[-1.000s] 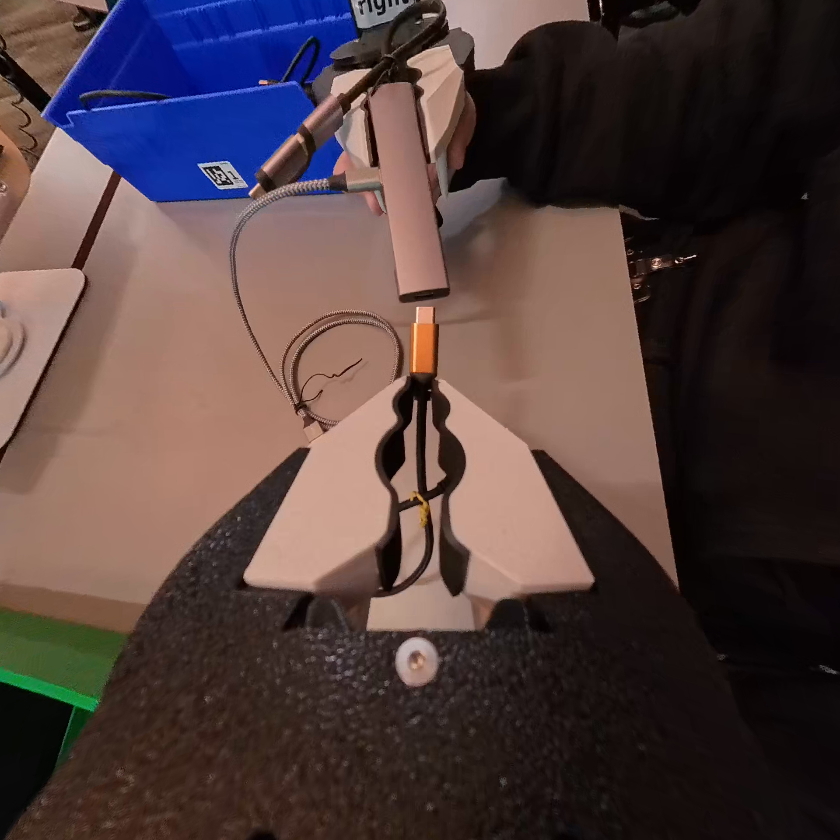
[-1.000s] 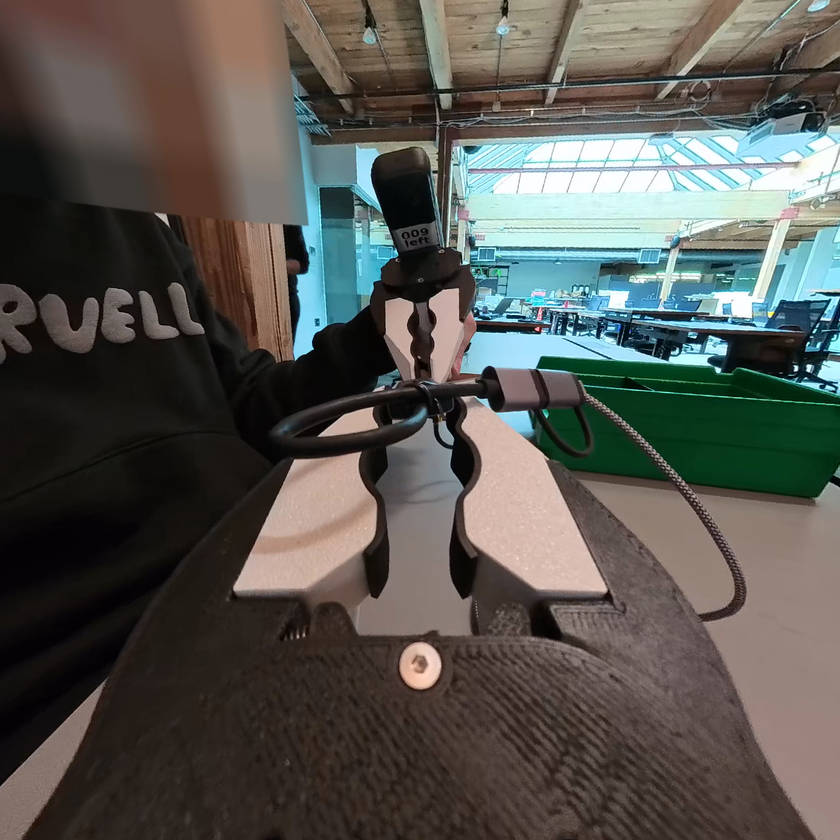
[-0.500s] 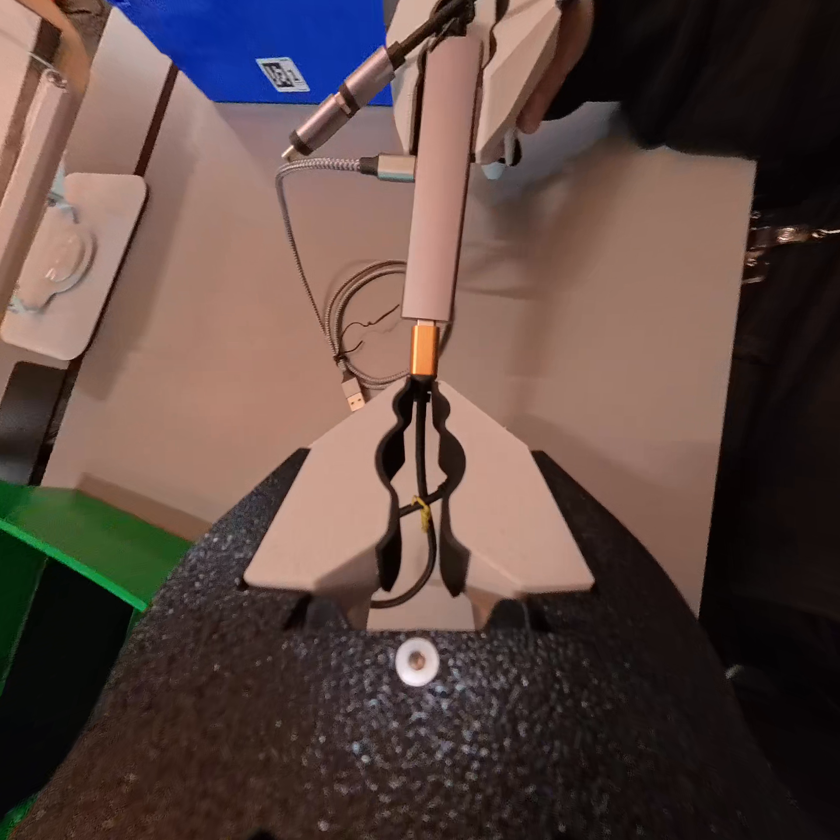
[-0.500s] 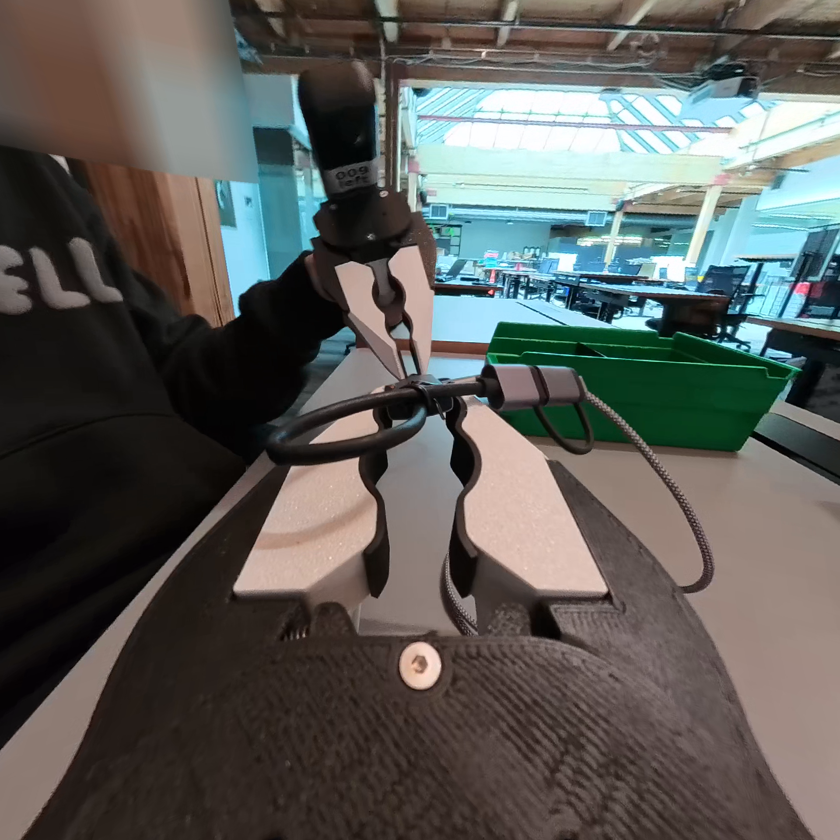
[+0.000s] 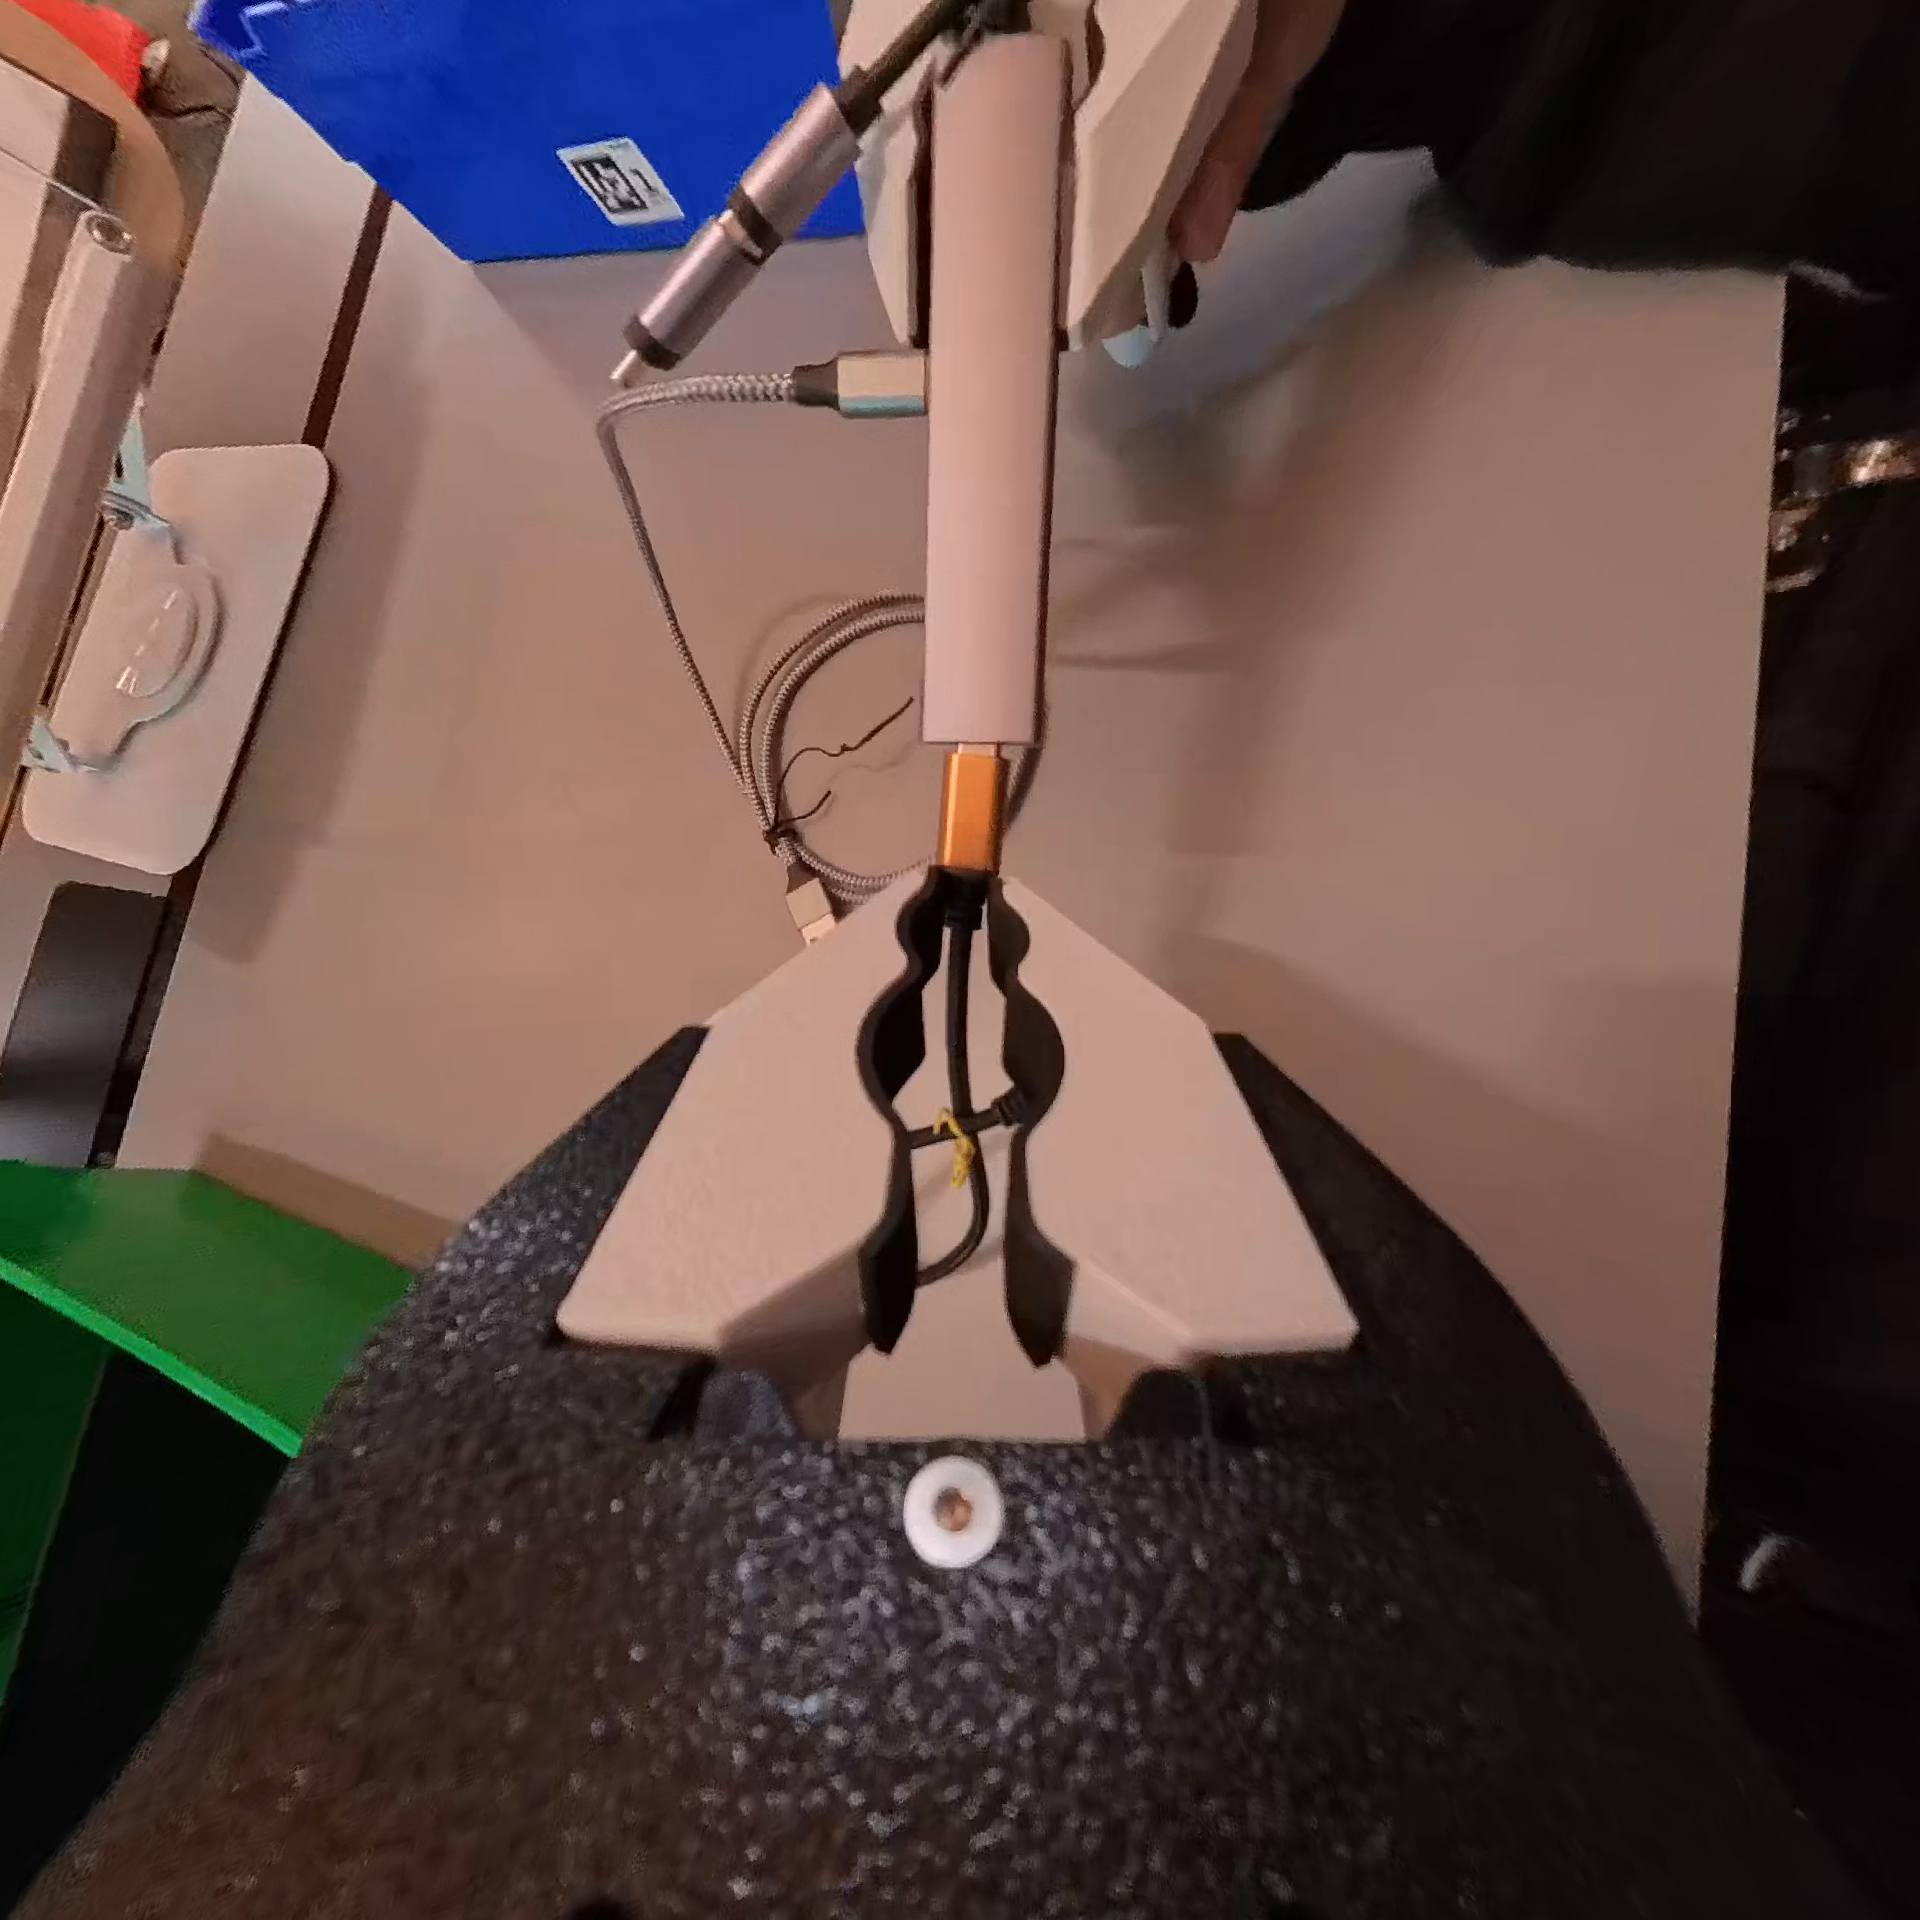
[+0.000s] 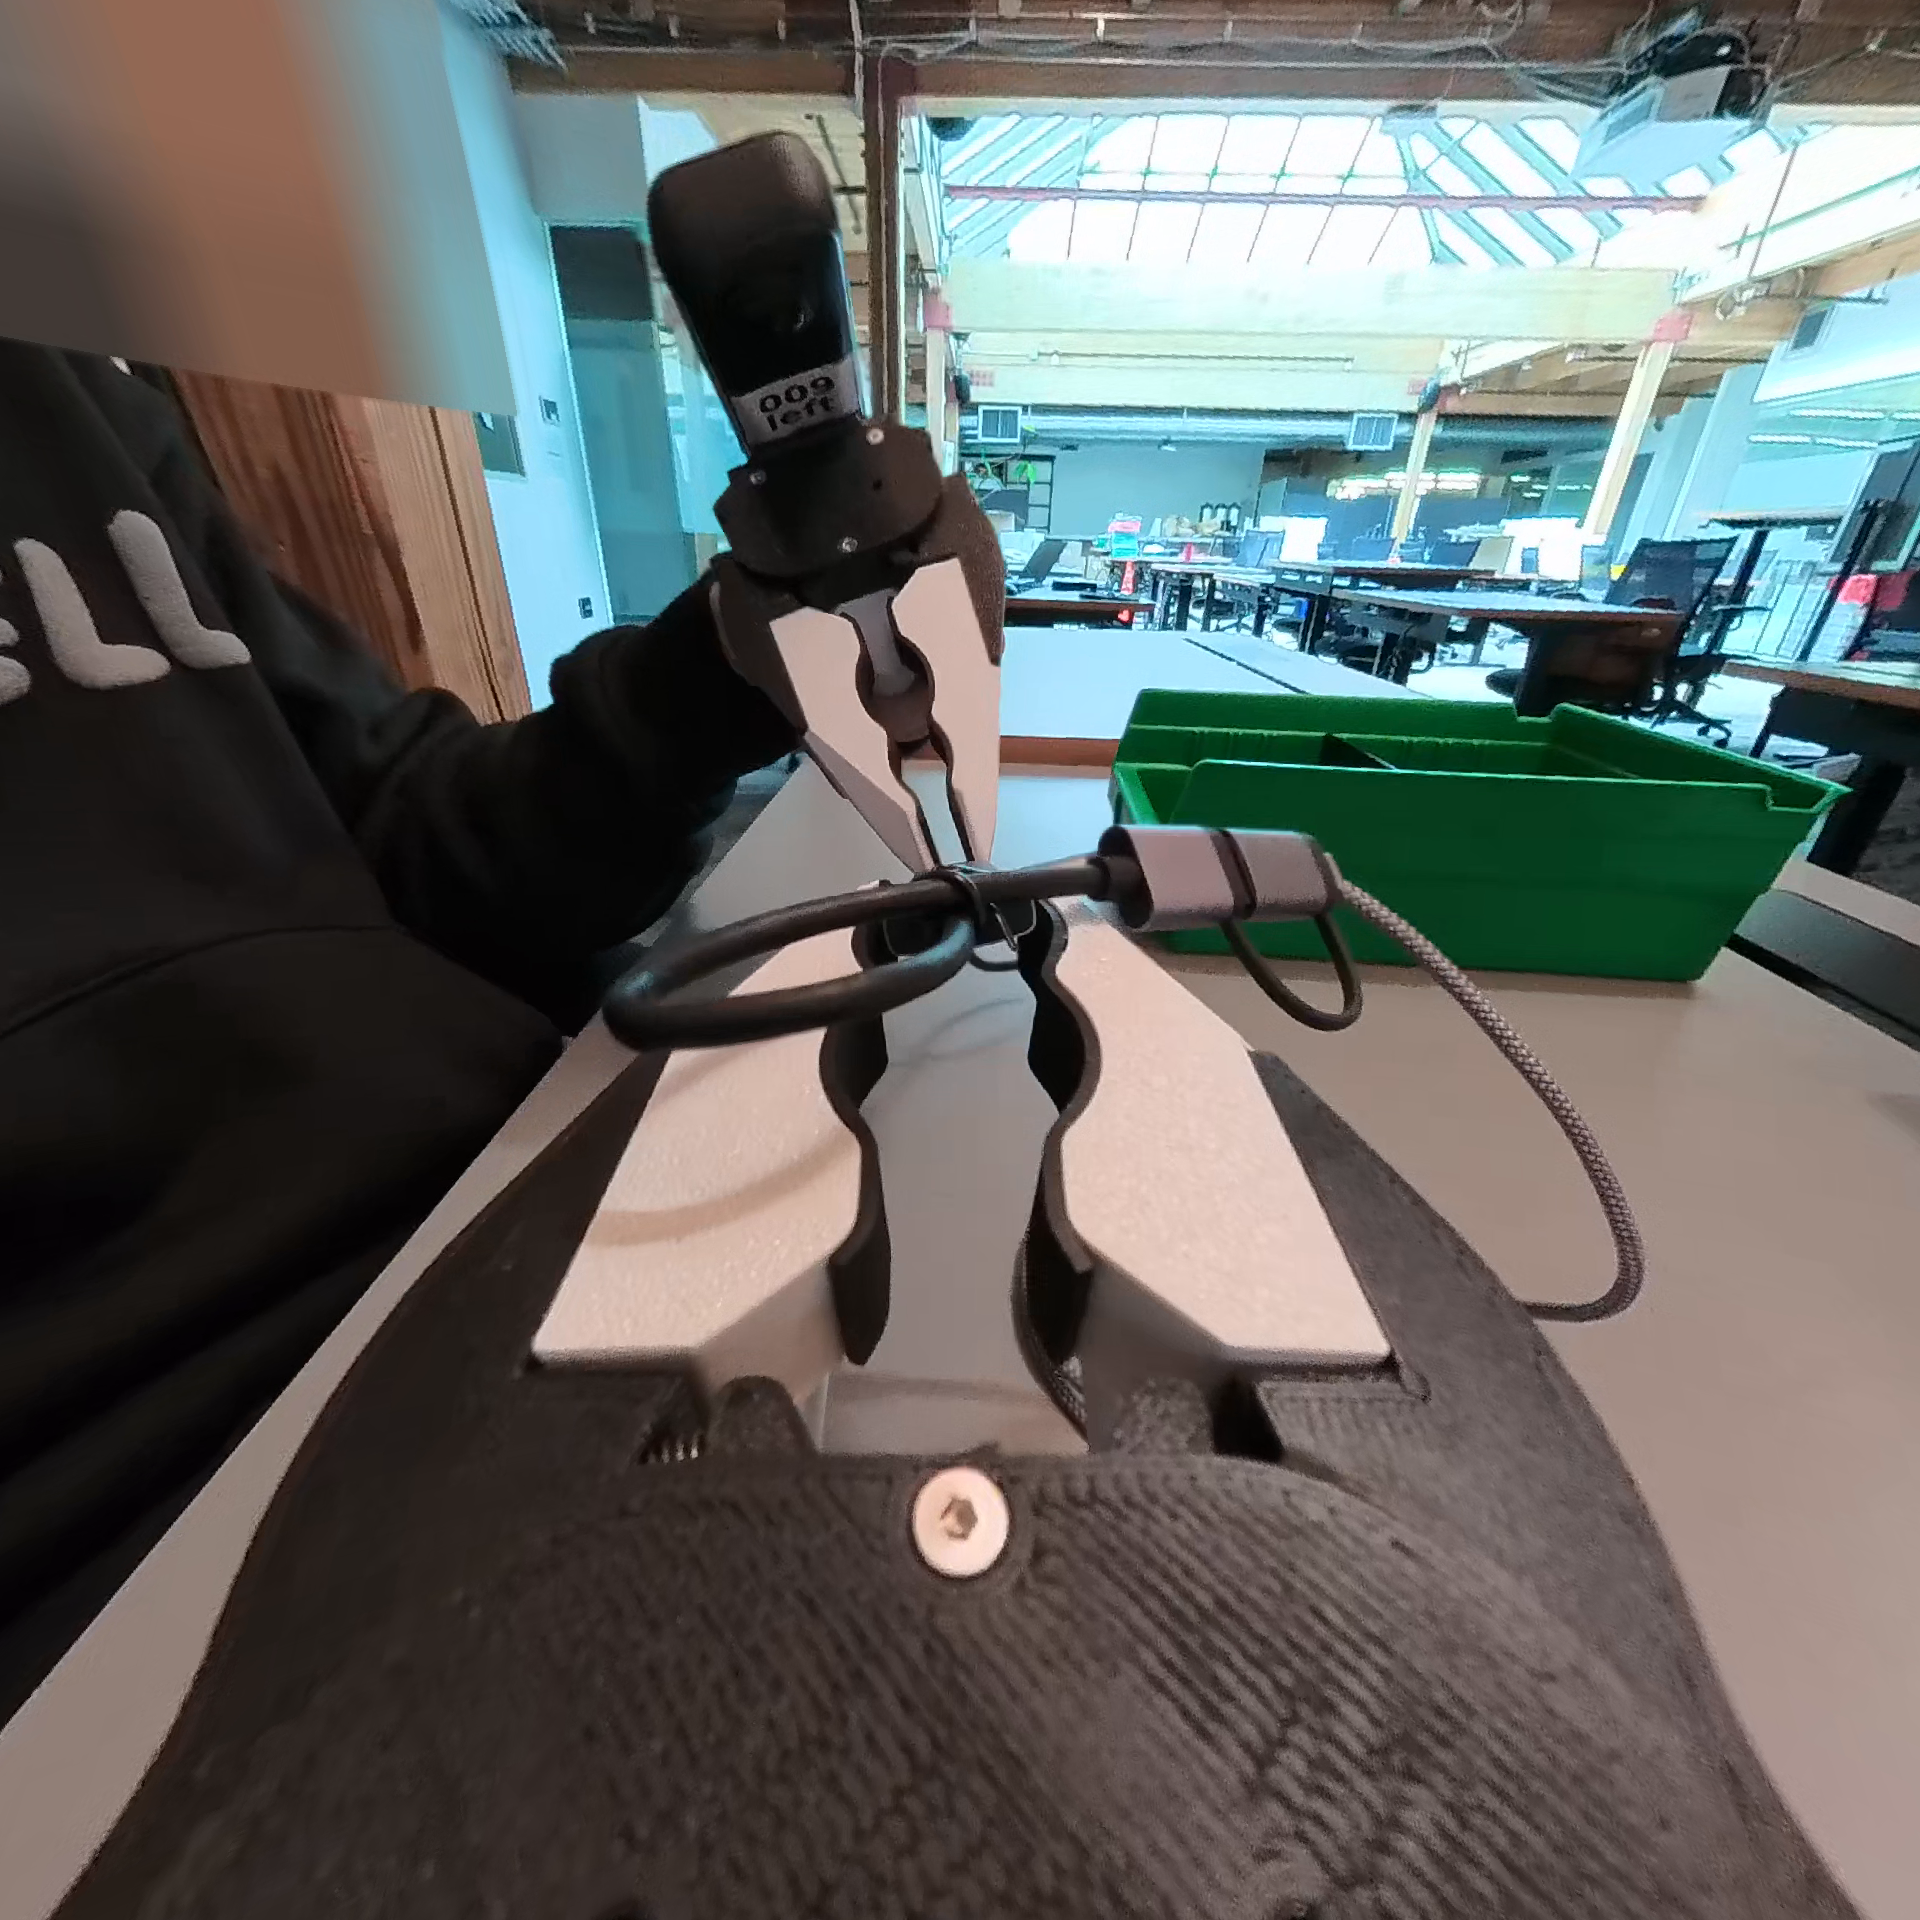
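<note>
The left gripper [image 5: 968, 896] clenches the orange USB-C plug [image 5: 972, 808], its tip in the USB hub [image 5: 989, 416] (rigid, light) gripped at its far end by the right gripper [image 5: 997, 135]; the black cable bends easily.

The hub [image 5: 987, 416] looked like smooth matt metal, its plug [image 5: 972, 810] shiny orange metal, the side cable [image 5: 665, 520] braided, and the table [image 5: 1403, 727] plain matt.

Left wrist view is dim and warm, soft shadows on the table [image 5: 1351, 831], blurred at its edges; right wrist view is daylit from bright skylights [image 6: 1299, 177], with wide-angle bending
</note>
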A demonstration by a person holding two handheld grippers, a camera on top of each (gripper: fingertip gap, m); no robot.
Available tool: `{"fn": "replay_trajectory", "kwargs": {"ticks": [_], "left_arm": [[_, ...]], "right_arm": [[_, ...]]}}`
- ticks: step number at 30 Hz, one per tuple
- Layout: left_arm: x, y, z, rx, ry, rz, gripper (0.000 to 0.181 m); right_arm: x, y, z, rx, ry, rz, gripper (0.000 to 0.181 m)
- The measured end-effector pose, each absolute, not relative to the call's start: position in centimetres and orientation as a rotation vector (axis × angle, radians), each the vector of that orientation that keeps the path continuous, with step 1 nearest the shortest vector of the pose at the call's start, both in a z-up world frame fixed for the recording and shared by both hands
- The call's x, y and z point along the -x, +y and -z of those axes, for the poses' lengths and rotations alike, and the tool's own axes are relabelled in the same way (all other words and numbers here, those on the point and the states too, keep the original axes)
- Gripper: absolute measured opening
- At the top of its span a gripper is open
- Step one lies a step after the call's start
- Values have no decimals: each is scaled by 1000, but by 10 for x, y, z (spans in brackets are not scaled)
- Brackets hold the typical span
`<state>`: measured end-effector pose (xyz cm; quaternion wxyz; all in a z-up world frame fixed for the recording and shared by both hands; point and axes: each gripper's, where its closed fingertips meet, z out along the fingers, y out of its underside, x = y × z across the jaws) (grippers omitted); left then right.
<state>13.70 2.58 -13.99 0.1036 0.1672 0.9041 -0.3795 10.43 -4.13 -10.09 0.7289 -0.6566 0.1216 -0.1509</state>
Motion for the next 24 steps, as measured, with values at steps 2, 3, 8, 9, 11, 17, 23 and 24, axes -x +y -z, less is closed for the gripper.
{"fn": "replay_trajectory", "kwargs": {"ticks": [2,3,8,9,11,17,23,24], "left_arm": [[-138,24,135,-455,2668,1183,4],[-139,24,134,-442,2662,1203,4],[-139,19,119,-343,2658,1479,4],[-137,17,111,-330,2643,1598,4],[-138,17,98,-293,2596,1790,4],[-142,21,93,-336,2524,1792,4],[-143,23,88,-323,2486,1878,4],[-145,24,92,-331,2497,1817,4]], "right_arm": [[-105,-42,99,1432,272,337,22],[-106,-43,98,1426,275,344,22],[-105,-50,87,1358,275,348,22],[-104,-52,83,1329,270,346,22],[-105,-53,82,1319,276,350,22],[-108,-48,86,1346,286,363,22],[-111,-47,96,1388,311,356,22],[-113,-46,99,1404,316,355,22]]}}
